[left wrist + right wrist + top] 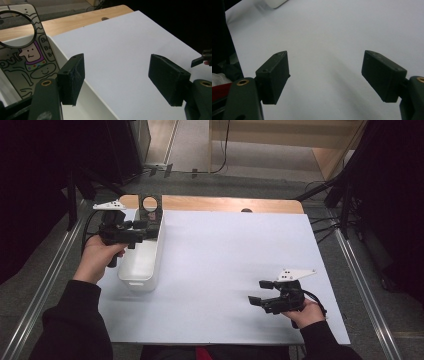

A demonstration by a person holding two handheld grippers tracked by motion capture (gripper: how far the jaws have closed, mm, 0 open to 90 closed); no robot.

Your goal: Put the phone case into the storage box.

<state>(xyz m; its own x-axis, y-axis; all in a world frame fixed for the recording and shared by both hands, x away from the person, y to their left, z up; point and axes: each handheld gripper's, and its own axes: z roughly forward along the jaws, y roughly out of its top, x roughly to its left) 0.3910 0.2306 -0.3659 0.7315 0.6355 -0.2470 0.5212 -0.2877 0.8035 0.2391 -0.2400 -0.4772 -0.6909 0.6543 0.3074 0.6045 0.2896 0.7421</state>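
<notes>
The left gripper (141, 225) is held level over the far end of the long white plastic bin (142, 257), its 2 black jaws pointing to the right. The jaws stand wide apart and hold nothing. The bin is smooth, with rounded corners, and sits at the left edge of the white matte sheet (225, 265) that covers the wooden table (210, 204). At the far end of the bin a flat card with cartoon drawings and a round hole (23, 53) leans upright against the wall. The right gripper (260, 292) hangs low over the near right part of the sheet, pointing left, jaws wide and empty.
</notes>
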